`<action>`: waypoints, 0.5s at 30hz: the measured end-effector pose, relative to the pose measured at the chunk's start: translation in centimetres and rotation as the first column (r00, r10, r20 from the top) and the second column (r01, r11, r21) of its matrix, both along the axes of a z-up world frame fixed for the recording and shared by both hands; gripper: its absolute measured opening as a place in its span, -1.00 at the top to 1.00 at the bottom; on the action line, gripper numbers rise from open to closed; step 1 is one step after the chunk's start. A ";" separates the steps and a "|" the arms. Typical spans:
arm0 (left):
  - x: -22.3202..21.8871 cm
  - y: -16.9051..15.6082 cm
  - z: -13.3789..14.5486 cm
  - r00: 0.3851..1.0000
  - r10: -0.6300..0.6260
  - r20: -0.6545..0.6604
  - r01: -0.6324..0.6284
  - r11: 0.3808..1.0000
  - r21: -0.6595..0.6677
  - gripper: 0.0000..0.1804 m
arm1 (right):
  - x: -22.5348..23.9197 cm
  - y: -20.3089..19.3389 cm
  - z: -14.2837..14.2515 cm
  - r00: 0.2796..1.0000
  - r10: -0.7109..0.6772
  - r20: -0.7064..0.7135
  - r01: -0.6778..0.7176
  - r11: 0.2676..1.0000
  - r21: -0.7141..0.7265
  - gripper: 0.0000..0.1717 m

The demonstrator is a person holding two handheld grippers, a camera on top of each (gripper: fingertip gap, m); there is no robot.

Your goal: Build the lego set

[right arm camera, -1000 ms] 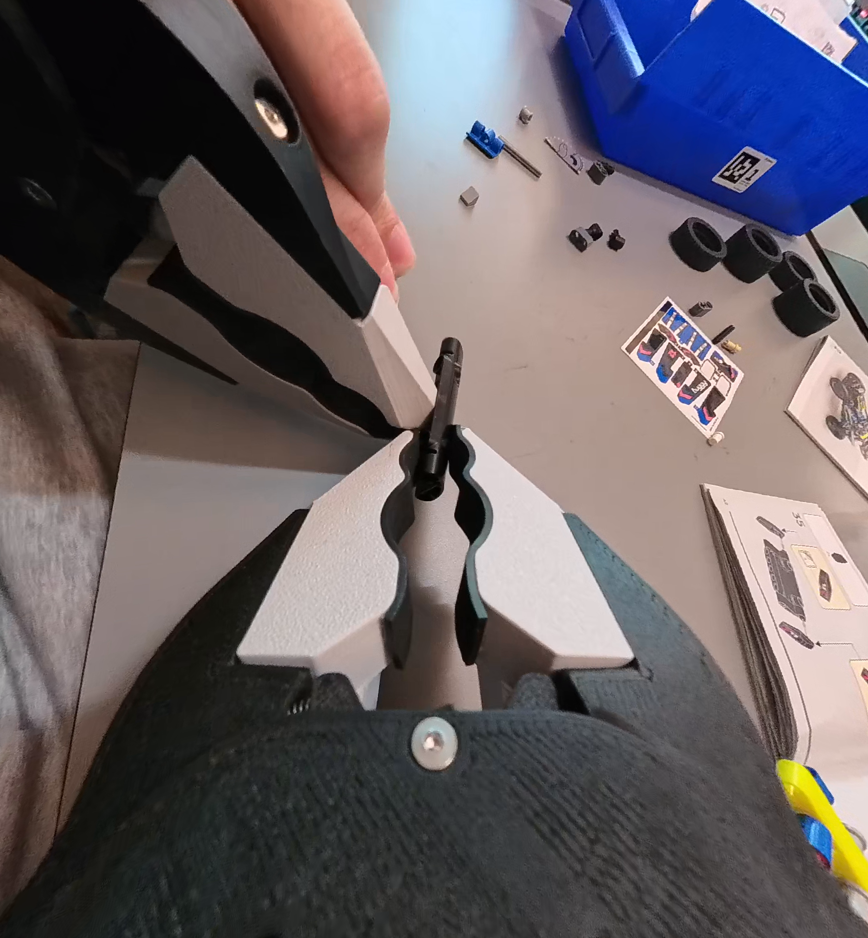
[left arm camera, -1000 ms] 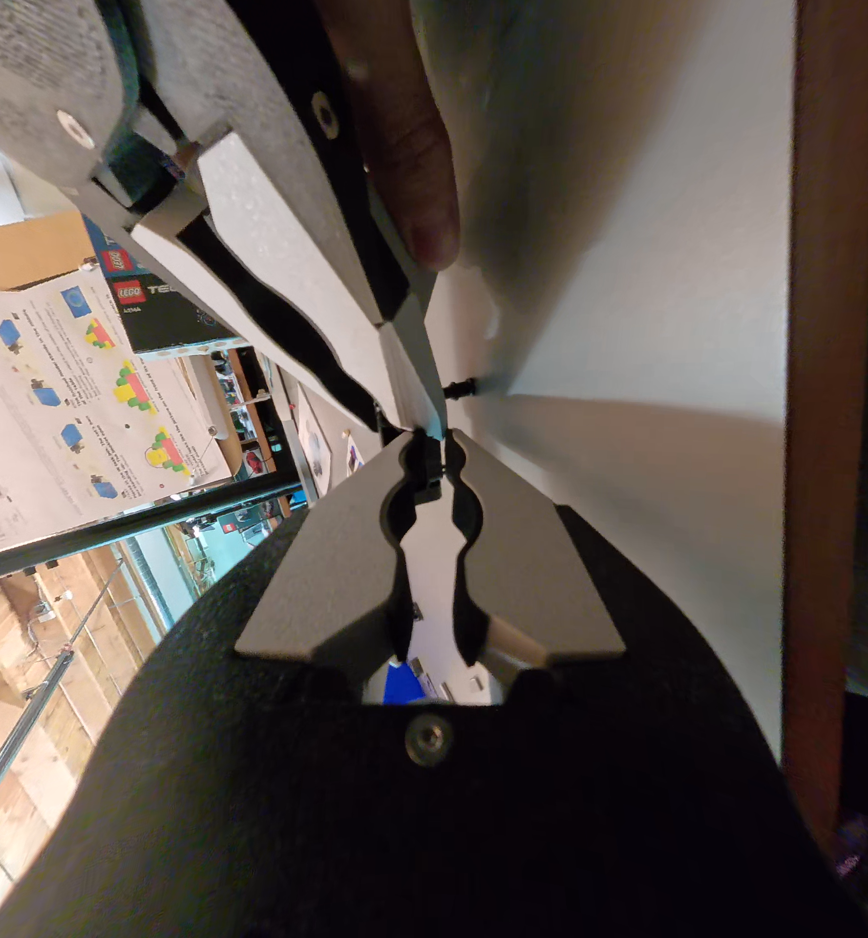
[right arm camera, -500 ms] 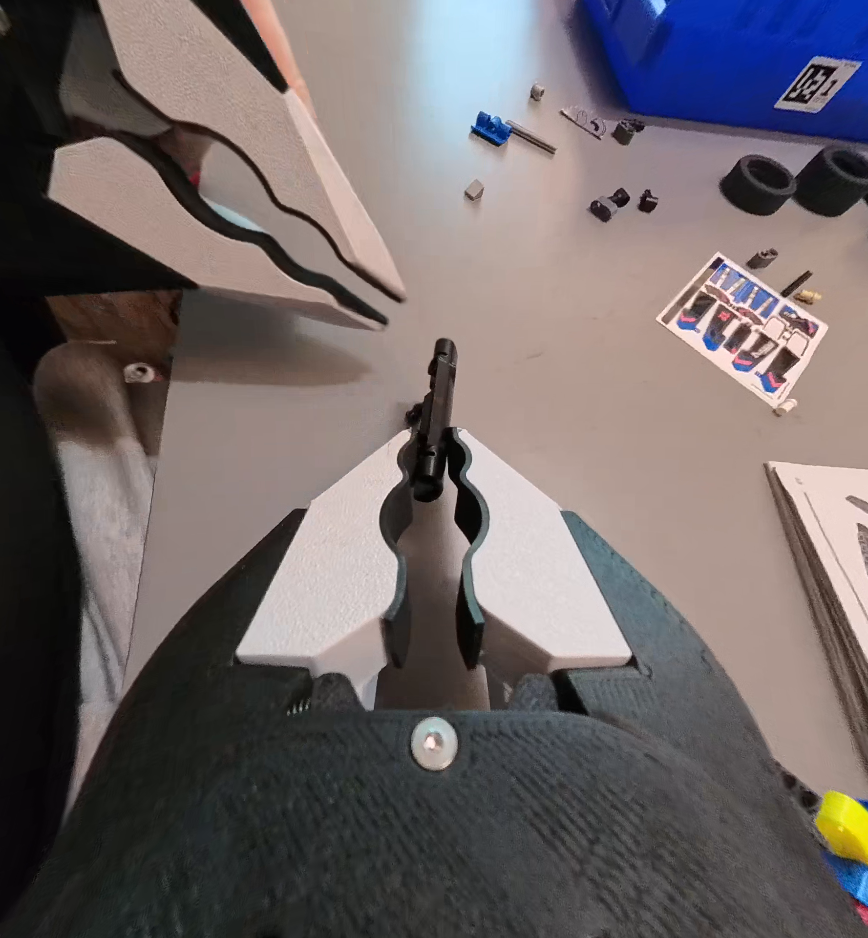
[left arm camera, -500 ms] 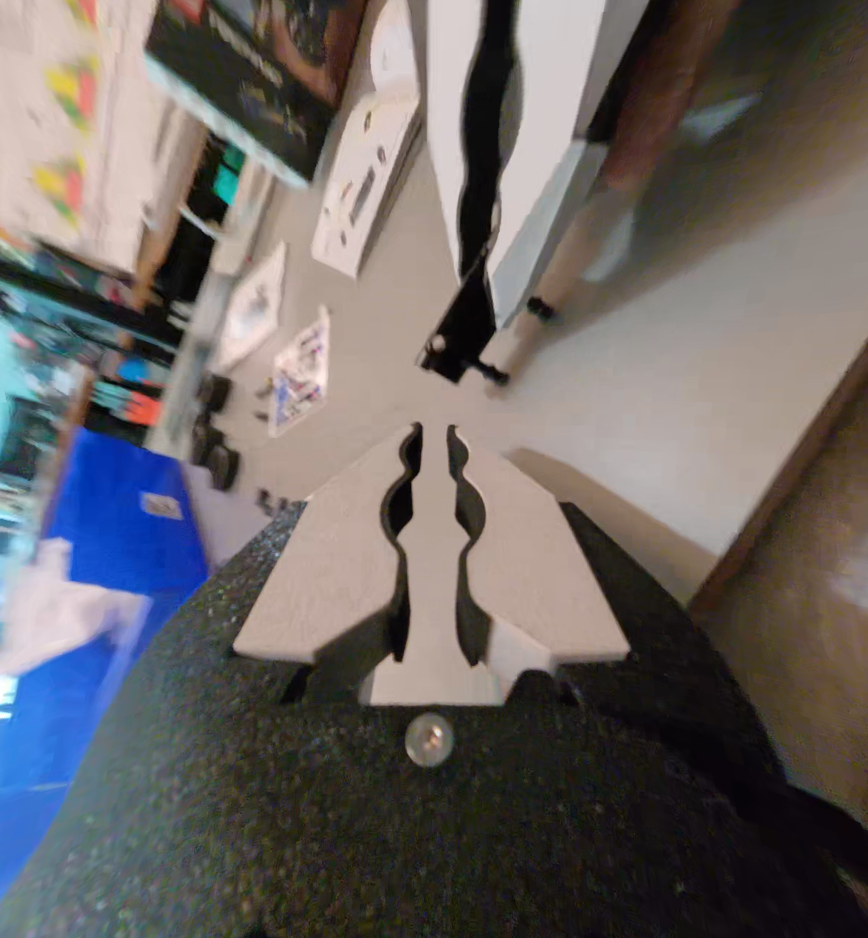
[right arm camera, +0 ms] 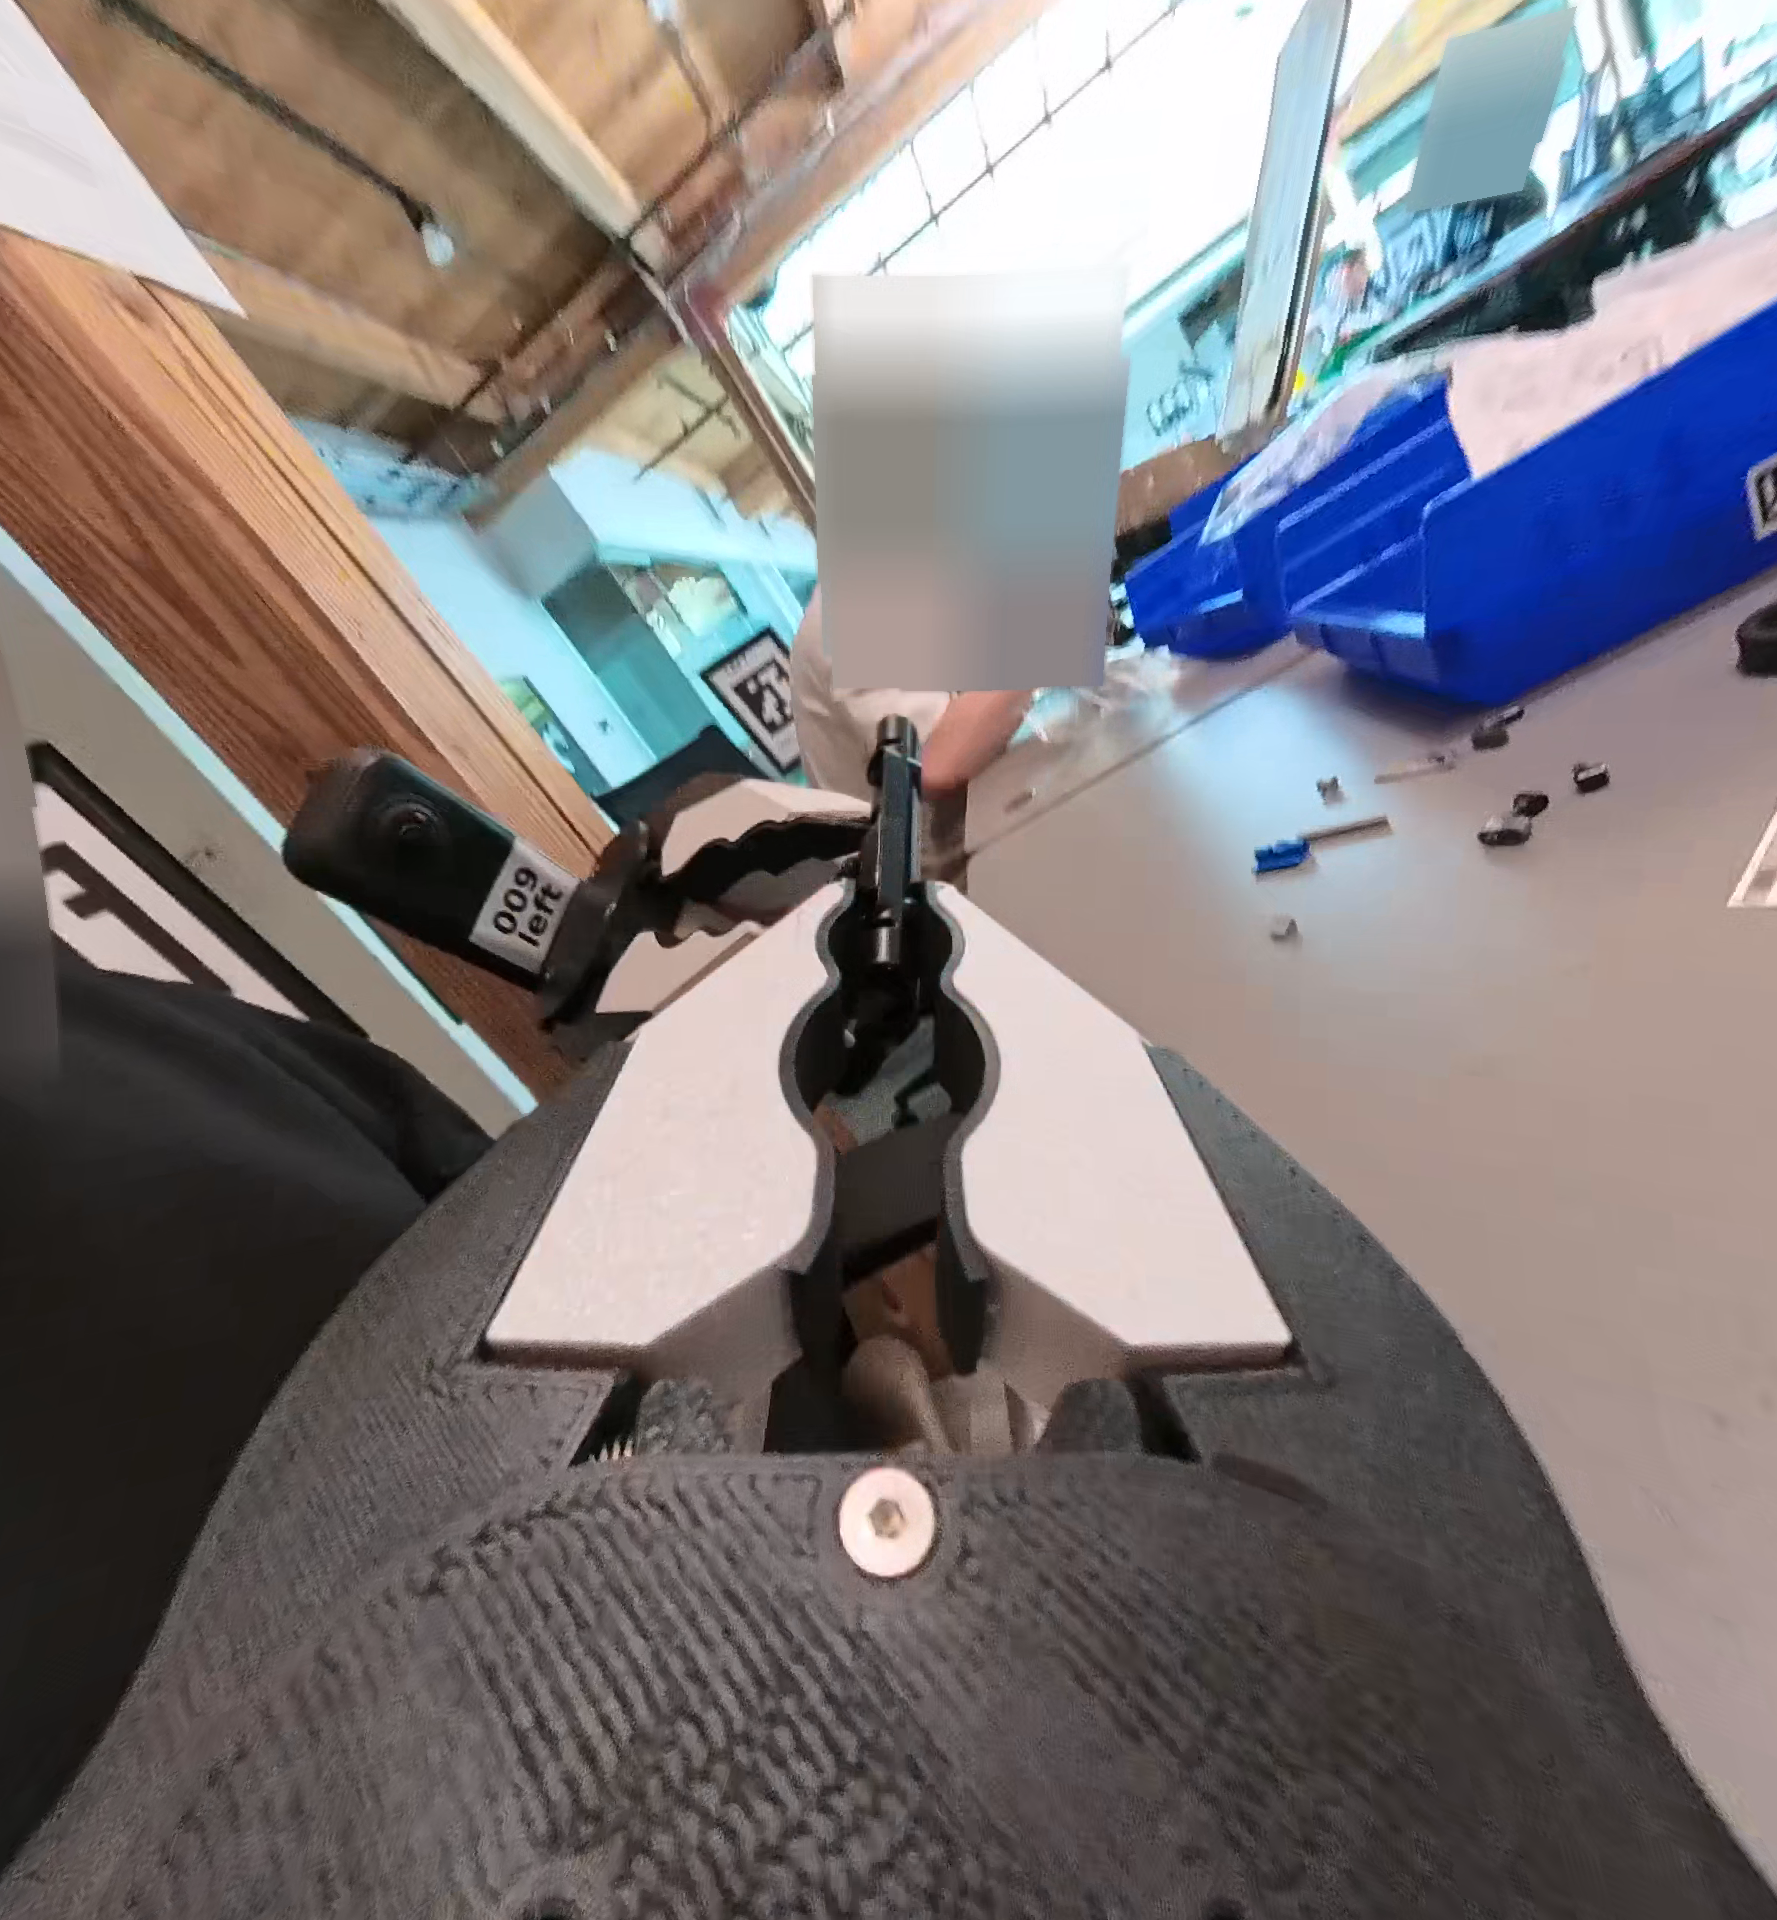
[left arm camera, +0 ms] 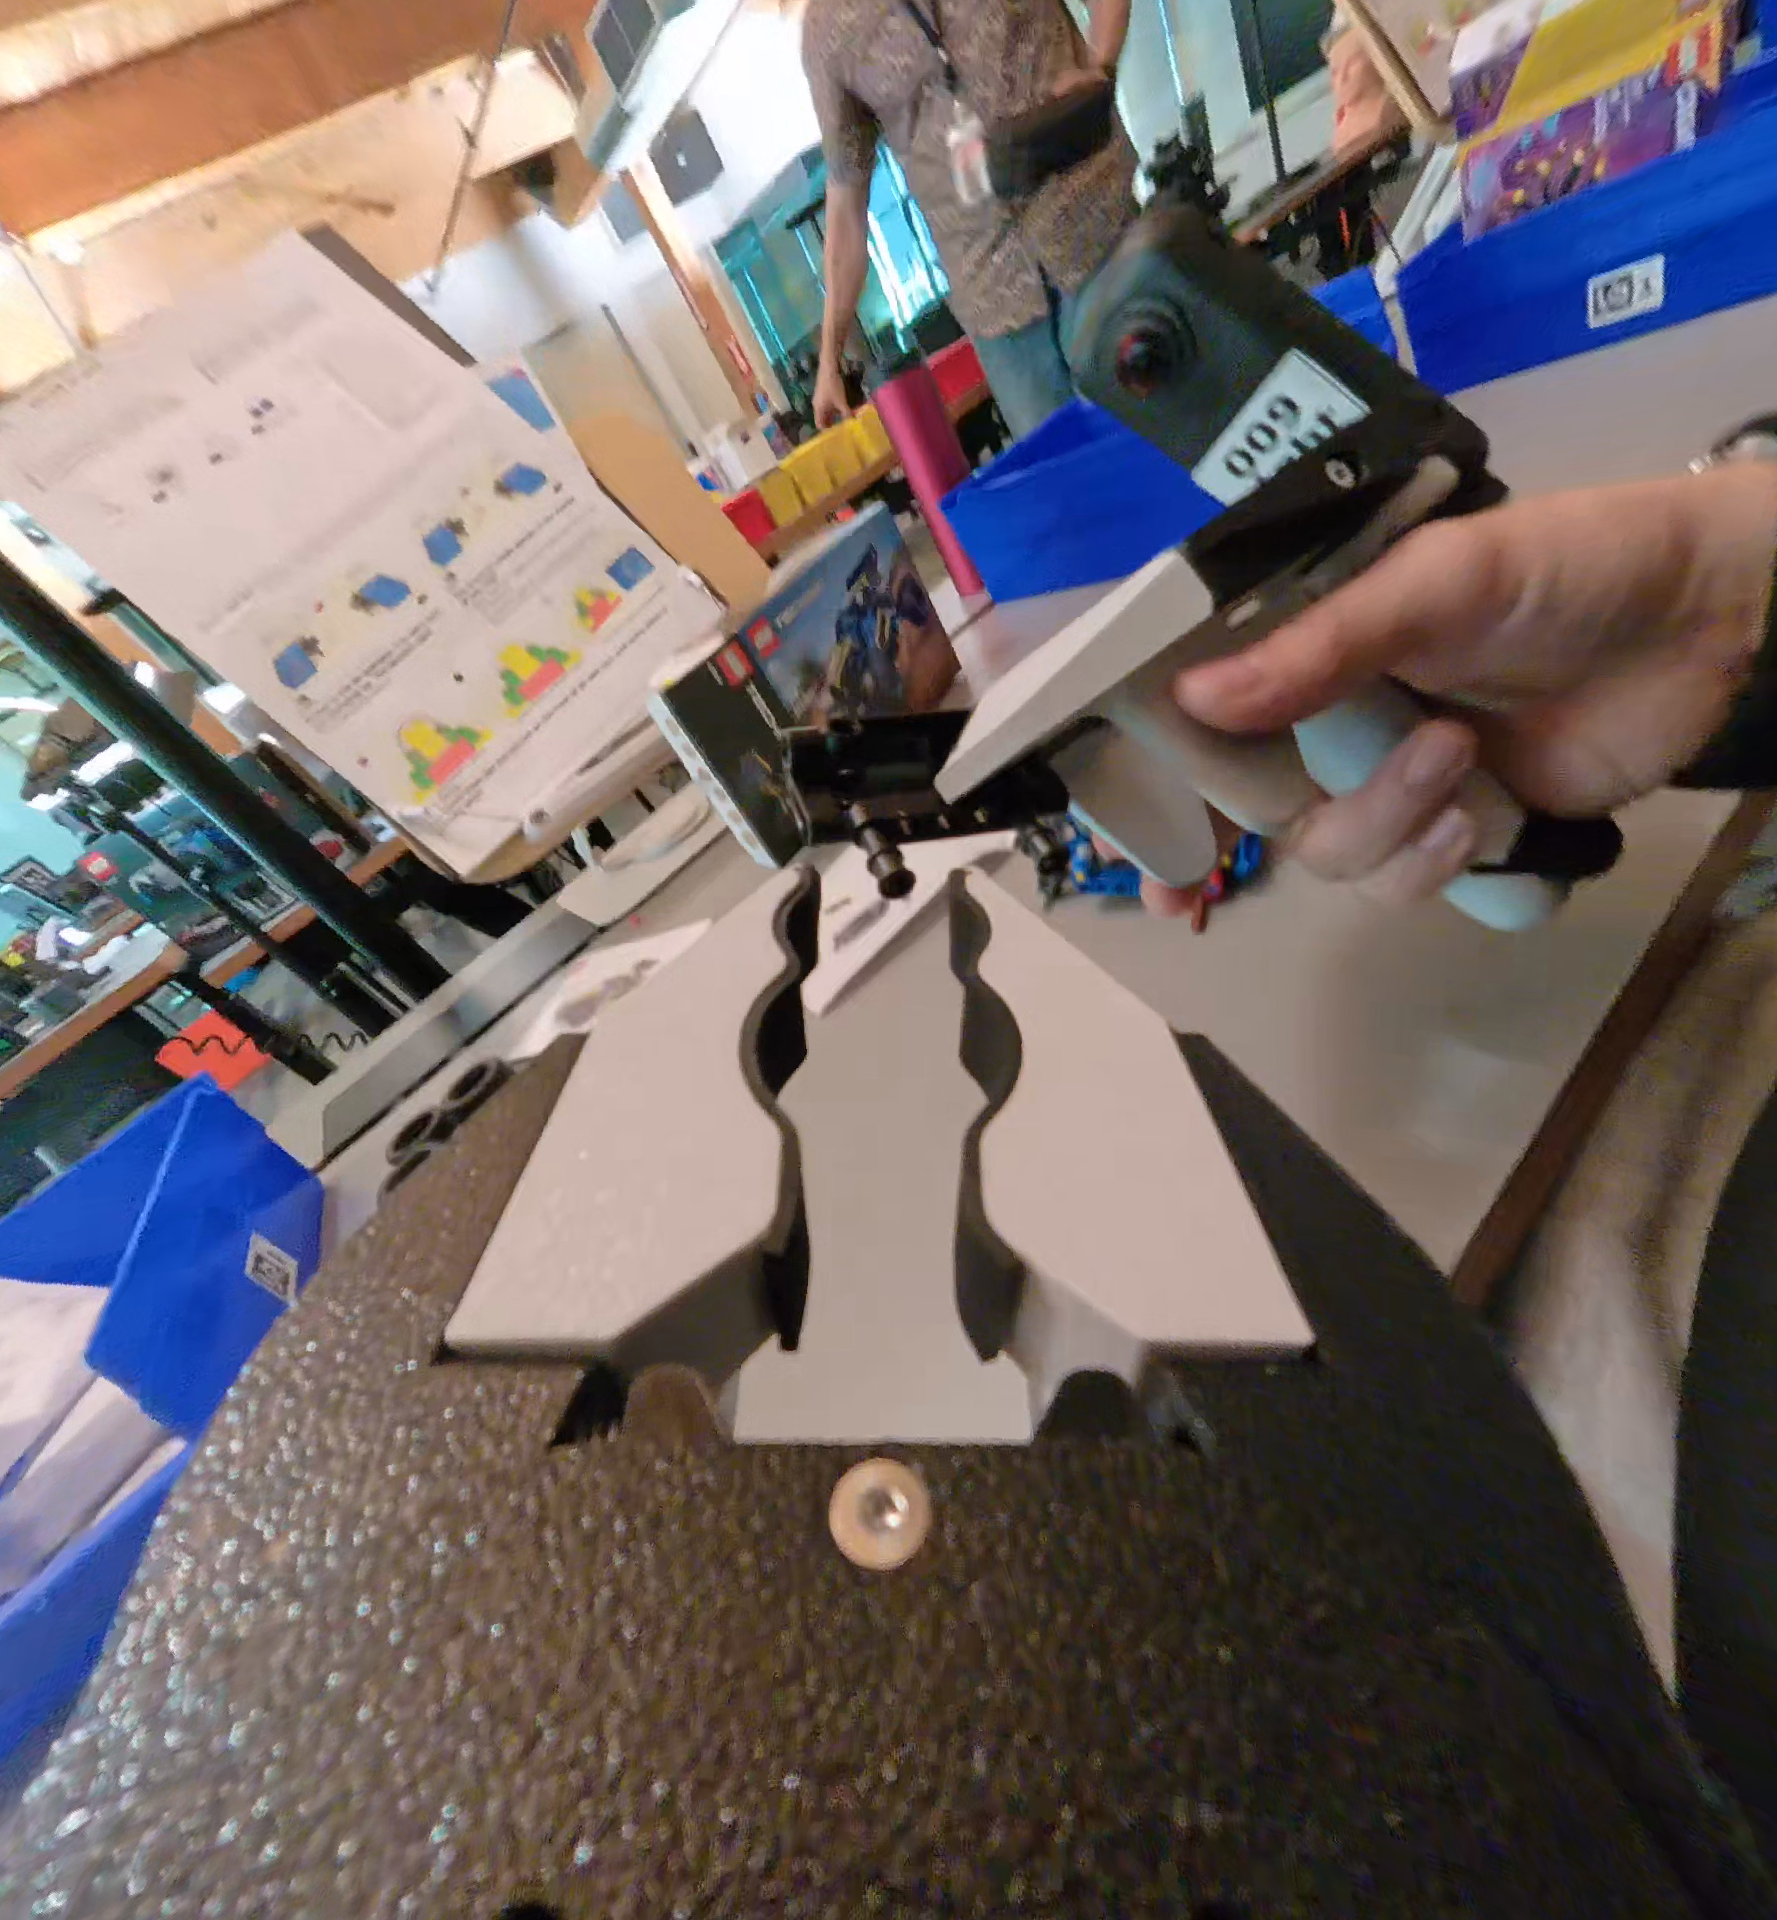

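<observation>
A second ago my left gripper was nosed against the right one over the grey worktop, jaws nearly together; now it has swung up level, jaws apart with nothing between them, and the far room fills its view. My right gripper has tilted up too and stays clamped on the slim black plastic toy beam with pins, both pads pressing its near end. In the left view that beam sticks out leftward from the right jaws, just beyond my left fingertips, one pin pointing down toward them. The blue plastic bin sits far right. Small loose black and blue parts on the worktop are too blurred to identify. The beam's near end is hidden inside the jaws.
</observation>
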State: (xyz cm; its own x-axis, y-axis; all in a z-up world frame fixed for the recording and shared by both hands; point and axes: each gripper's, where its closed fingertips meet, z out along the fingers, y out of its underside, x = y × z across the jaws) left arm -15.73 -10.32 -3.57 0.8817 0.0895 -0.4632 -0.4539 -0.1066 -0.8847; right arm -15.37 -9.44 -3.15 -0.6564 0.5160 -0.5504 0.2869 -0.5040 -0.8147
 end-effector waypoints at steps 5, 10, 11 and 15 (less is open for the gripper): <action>1.3 1.2 2.6 0.997 0.017 -0.077 -0.011 0.996 0.084 0.94 | 1.5 0.5 2.3 0.997 -0.045 -0.063 0.041 0.997 -0.060 0.92; 2.7 1.6 5.0 0.993 -0.015 -0.114 0.033 0.987 0.160 0.95 | 3.0 1.0 4.5 0.983 -0.107 -0.148 0.098 0.993 -0.069 0.92; 3.0 1.6 5.5 0.993 -0.027 -0.114 0.047 0.983 0.179 0.95 | 3.3 1.1 5.0 0.978 -0.126 -0.167 0.116 0.991 -0.071 0.92; 4.0 1.8 7.1 0.991 -0.062 -0.114 0.085 0.974 0.209 1.00 | 4.5 2.1 7.0 0.954 -0.195 -0.226 0.181 0.980 -0.080 0.92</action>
